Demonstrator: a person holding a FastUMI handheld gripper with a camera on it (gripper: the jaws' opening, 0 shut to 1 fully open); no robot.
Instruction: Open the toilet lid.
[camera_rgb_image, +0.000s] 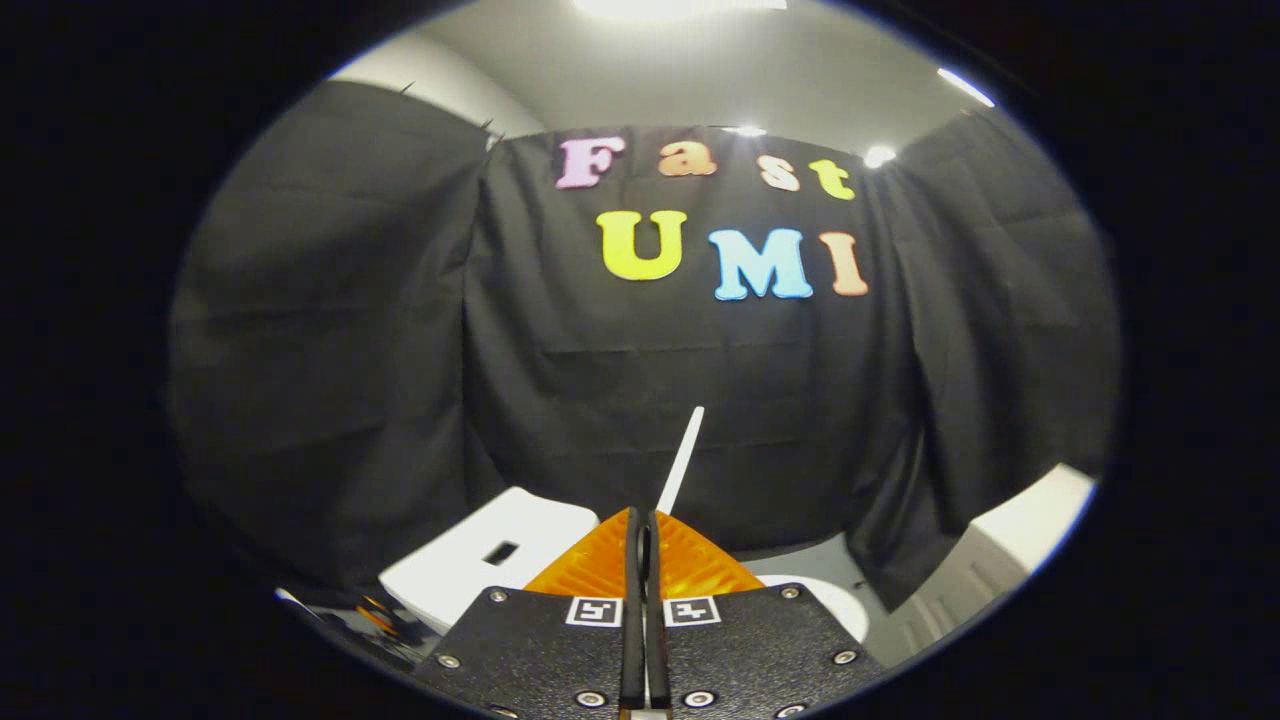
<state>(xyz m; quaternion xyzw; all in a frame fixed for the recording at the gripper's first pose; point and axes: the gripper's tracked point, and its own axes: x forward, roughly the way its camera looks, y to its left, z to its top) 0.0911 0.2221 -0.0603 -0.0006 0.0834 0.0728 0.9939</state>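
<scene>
Mid-lift, by the look of it: gripper (642, 530) closed, fingers pinched together on the thin front edge of the toilet lid (683, 460), seen edge-on and rising steeply just ahead of the tips. Tank (470, 565) off to one side, bowl rim (830, 605) below. Probably gripped on both sides, though hard to confirm. Next: swing up and back until resting, then release.

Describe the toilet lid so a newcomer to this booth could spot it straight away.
Start at the black cloth wall and look down to the white toilet tank at its foot. The toilet lid is the thin white strip seen edge-on, rising at a slant just ahead of the tool, whose fingers are closed on its lower edge. Unlike the blocky tank beside it, it is thin.
</scene>
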